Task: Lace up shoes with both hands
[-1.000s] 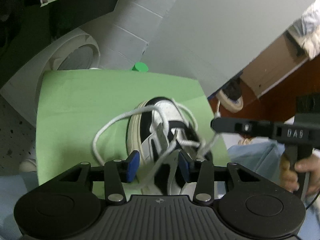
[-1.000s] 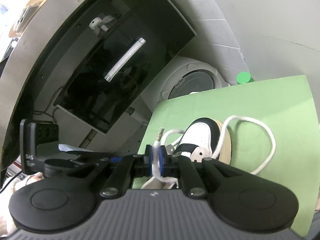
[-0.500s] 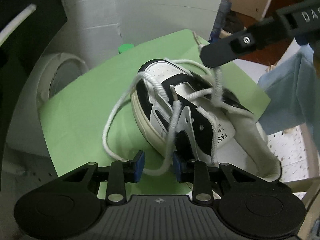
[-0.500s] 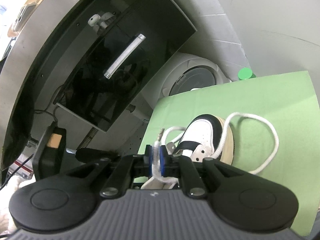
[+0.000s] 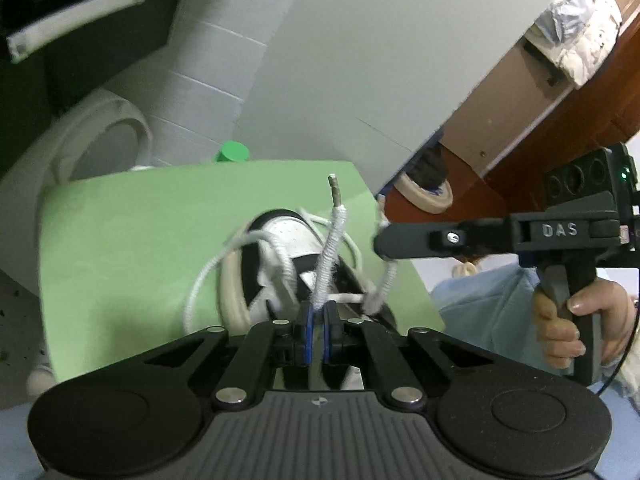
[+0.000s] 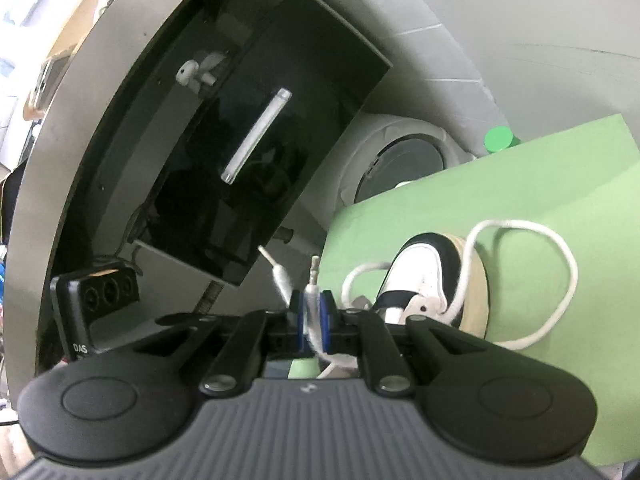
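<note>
A black-and-white shoe [image 5: 280,276] [image 6: 428,280] with a tan sole lies on a green mat [image 5: 140,240] [image 6: 540,200]. My left gripper [image 5: 316,320] is shut on one white lace end [image 5: 330,248], whose metal tip points up over the shoe. To the right, in the left wrist view, my right gripper [image 5: 382,240] holds the other lace end above the shoe's tongue. In the right wrist view, my right gripper [image 6: 312,316] is shut on that lace end [image 6: 312,300], tip upward. A slack loop of lace [image 6: 552,280] trails over the mat beside the toe.
A hand [image 5: 576,320] grips the right tool's handle. Behind the mat stand a white round appliance [image 6: 404,172], a green cap [image 5: 231,153], a black cabinet door with a silver handle [image 6: 256,140], and a grey wall. A tape roll [image 5: 426,196] sits on a brown surface.
My left gripper, open around the lace half a second ago, has shut on the lace end and raised it. The right gripper has kept its hold and barely shifted.
</note>
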`<action>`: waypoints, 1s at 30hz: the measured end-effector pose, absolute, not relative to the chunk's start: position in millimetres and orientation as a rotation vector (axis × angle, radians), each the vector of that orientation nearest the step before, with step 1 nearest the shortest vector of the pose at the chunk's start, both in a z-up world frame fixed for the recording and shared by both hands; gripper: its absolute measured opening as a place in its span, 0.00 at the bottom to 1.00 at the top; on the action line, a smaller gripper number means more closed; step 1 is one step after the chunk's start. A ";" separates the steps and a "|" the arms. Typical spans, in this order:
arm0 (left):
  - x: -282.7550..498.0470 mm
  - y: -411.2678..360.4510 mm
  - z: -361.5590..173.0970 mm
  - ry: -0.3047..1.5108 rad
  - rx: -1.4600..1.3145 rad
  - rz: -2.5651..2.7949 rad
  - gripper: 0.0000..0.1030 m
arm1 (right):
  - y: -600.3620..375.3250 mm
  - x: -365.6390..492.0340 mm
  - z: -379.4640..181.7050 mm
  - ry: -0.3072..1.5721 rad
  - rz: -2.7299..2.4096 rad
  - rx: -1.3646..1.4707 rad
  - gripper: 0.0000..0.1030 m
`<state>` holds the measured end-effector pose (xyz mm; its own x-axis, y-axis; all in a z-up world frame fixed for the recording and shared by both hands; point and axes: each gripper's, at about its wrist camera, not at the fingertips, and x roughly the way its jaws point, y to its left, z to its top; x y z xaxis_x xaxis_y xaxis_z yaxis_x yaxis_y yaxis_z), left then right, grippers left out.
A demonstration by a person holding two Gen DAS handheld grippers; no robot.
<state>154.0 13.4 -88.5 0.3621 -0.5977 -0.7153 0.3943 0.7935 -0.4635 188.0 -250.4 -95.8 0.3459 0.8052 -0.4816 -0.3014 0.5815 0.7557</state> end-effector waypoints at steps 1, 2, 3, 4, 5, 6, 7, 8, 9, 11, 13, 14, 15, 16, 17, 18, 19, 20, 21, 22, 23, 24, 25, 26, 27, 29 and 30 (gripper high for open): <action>155.4 8.8 -88.8 1.021 -0.219 -0.655 0.05 | -250.6 188.8 -97.3 0.970 0.776 0.623 0.11; 156.7 4.7 -89.1 1.027 -0.210 -0.664 0.05 | -250.9 189.7 -99.0 0.975 0.775 0.634 0.11; 158.0 2.6 -89.5 1.035 -0.207 -0.669 0.05 | -251.0 190.3 -100.3 0.978 0.772 0.644 0.11; 160.0 1.0 -90.3 1.044 -0.213 -0.671 0.05 | -251.1 190.7 -101.0 0.979 0.771 0.649 0.11; 161.4 0.6 -91.7 1.053 -0.220 -0.673 0.05 | -251.1 190.8 -101.2 0.977 0.772 0.650 0.11; 162.6 0.3 -93.2 1.062 -0.227 -0.677 0.05 | -251.5 190.7 -100.9 0.972 0.772 0.651 0.11; 163.8 0.0 -94.8 1.070 -0.234 -0.680 0.05 | -252.1 190.7 -100.7 0.969 0.771 0.654 0.11; 164.9 -0.4 -96.1 1.077 -0.237 -0.680 0.05 | -253.0 190.9 -100.6 0.964 0.769 0.659 0.11; 165.9 -0.8 -97.3 1.084 -0.240 -0.681 0.05 | -254.0 191.2 -100.8 0.958 0.764 0.666 0.11; 165.6 -1.3 -97.6 1.085 -0.238 -0.683 0.05 | -255.0 192.3 -101.1 0.956 0.750 0.666 0.11; 165.1 -1.5 -97.6 1.084 -0.232 -0.686 0.05 | -253.9 193.0 -101.3 0.955 0.744 0.656 0.11; 164.8 -1.5 -97.6 1.084 -0.229 -0.688 0.05 | -253.3 193.3 -101.4 0.955 0.743 0.651 0.11; 164.9 -1.7 -97.9 1.085 -0.228 -0.689 0.05 | -252.3 193.7 -101.6 0.953 0.746 0.650 0.13; 164.7 -2.0 -97.8 1.085 -0.225 -0.690 0.05 | -251.1 194.0 -101.5 0.950 0.751 0.651 0.20; 164.6 -2.5 -97.7 1.084 -0.220 -0.691 0.05 | -250.7 194.2 -101.5 0.948 0.752 0.652 0.24; 164.6 -3.2 -97.6 1.083 -0.215 -0.692 0.05 | -250.4 194.2 -101.6 0.948 0.752 0.651 0.29; 164.5 -4.0 -97.5 1.082 -0.209 -0.693 0.05 | -249.7 194.4 -101.8 0.952 0.751 0.646 0.29; 164.4 -4.9 -97.4 1.081 -0.205 -0.693 0.05 | -249.1 194.6 -102.3 0.957 0.751 0.640 0.29; 164.4 -5.5 -97.6 1.081 -0.202 -0.694 0.05 | -248.2 194.8 -102.9 0.962 0.752 0.635 0.29; 164.4 -5.9 -97.6 1.079 -0.198 -0.695 0.05 | -247.2 194.8 -103.4 0.966 0.754 0.629 0.29; 164.4 -6.2 -97.7 1.078 -0.195 -0.695 0.05 | -245.7 194.8 -103.4 0.969 0.756 0.618 0.29; 164.1 -6.8 -97.6 1.076 -0.188 -0.696 0.05 | -244.4 194.2 -103.2 0.970 0.760 0.605 0.29; 163.8 -7.4 -97.4 1.074 -0.181 -0.698 0.05 | -242.8 193.6 -102.8 0.971 0.761 0.589 0.29; 163.4 -8.1 -97.3 1.072 -0.175 -0.699 0.05 | -241.0 193.1 -102.4 0.972 0.762 0.572 0.29; 163.1 -8.8 -97.0 1.070 -0.167 -0.700 0.05 | -239.2 193.0 -102.3 0.973 0.764 0.558 0.29; 162.3 -10.3 -96.5 1.064 -0.154 -0.702 0.05 | -236.4 193.6 -103.8 0.980 0.767 0.542 0.29; 162.1 -10.5 -96.4 1.063 -0.153 -0.702 0.05 | -235.1 194.0 -104.6 0.984 0.768 0.535 0.28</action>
